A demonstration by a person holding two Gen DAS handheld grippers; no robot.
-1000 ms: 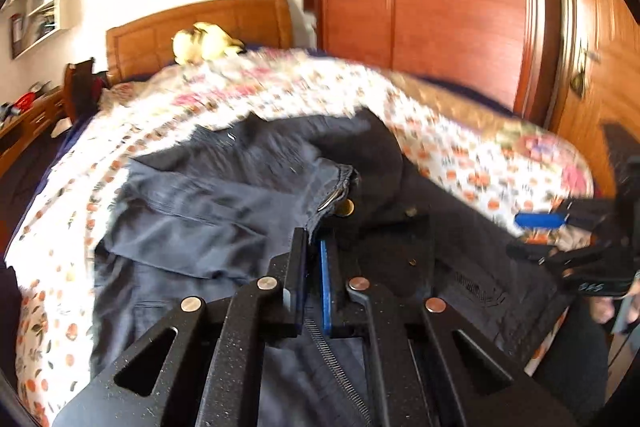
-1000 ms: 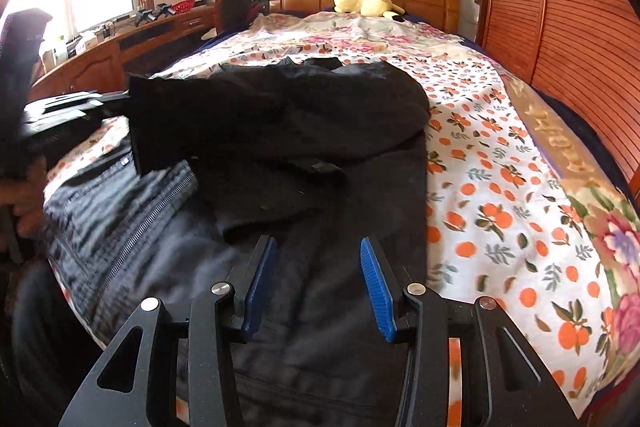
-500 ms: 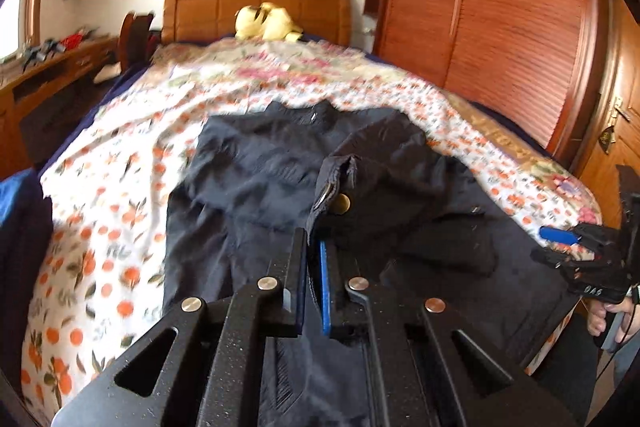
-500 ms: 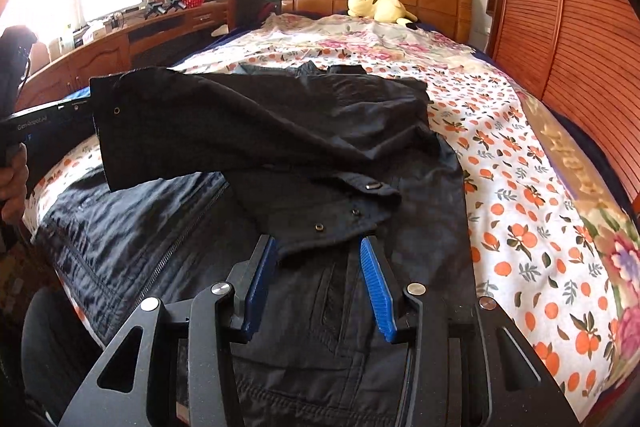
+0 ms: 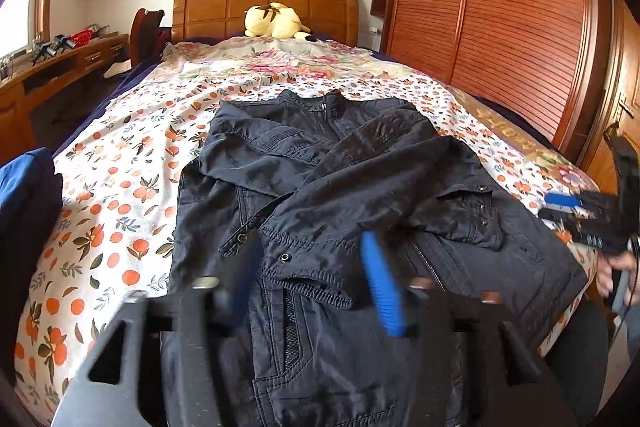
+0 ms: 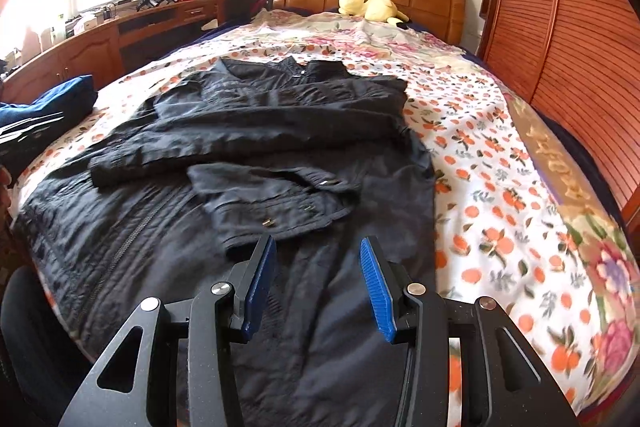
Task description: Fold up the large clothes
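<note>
Both sleeves lie crossed on the black jacket [image 5: 360, 195] at frame centre. Left gripper [image 5: 312, 279] is opening, its cuff [image 5: 308, 267] released; right gripper [image 6: 318, 283] hangs parted, empty. Next, smooth the sleeves flat before folding.

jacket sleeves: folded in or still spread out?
Folded in. Both sleeves of the black jacket lie crossed over its front, cuffs on the chest; the body lies unfolded, flat on the bed.

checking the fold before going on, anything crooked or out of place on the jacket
The jacket lies flat, both sleeves folded across its chest. The upper sleeve runs slanted, its cuff short of the edge, so the fold looks uneven. Nothing looks damaged.
</note>
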